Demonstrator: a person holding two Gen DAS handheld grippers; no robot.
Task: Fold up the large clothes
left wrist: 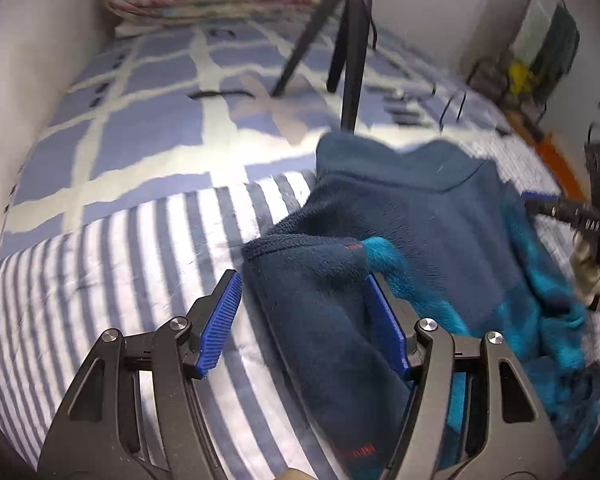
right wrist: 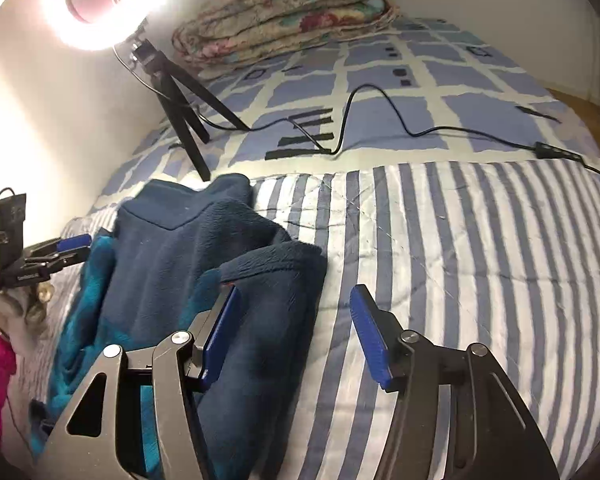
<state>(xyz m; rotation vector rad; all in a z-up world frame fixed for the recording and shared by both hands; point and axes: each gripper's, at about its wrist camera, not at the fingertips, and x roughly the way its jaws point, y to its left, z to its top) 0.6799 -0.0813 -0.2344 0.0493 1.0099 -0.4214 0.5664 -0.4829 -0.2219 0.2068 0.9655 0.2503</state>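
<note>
Where folded, plush navy fleece [left wrist: 400,216]

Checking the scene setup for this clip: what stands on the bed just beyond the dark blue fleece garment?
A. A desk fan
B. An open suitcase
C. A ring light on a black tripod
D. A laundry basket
C: a lit ring light on a black tripod stands on the checked bed cover, just past the fleece garment, with its cable trailing across the bed.
</note>
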